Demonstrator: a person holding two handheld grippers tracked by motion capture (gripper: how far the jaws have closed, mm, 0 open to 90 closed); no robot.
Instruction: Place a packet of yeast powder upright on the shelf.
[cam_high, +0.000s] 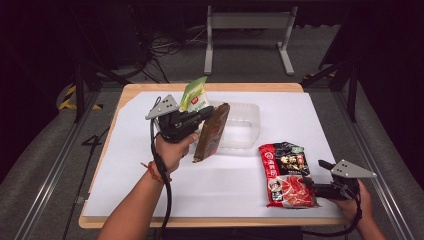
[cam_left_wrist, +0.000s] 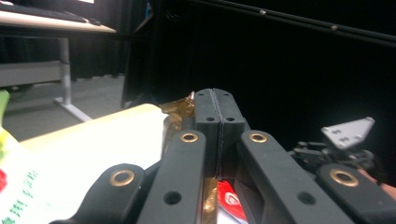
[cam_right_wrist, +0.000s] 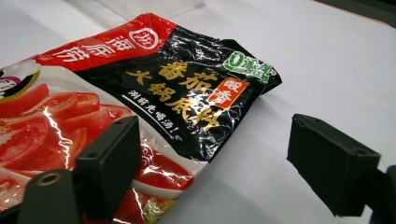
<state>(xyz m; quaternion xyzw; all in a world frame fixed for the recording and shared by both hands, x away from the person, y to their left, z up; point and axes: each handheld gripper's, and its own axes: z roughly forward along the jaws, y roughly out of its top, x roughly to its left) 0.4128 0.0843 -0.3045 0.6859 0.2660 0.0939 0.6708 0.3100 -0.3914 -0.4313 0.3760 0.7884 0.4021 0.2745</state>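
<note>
Brown glossy flat packet (cam_high: 211, 132) upright, pinched in left tongs (cam_high: 206, 114); right tongs (cam_high: 311, 186) spread.

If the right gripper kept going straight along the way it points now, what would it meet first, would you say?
Most likely the red and black sauce packet lying flat on the white sheet. The right gripper is open and low, its near edge already by one jaw, though depth is hard to judge.

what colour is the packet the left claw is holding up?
Brown, glossy: the packet hangs from the shut left claw over the white sheet. Shows best in the high view.
</note>
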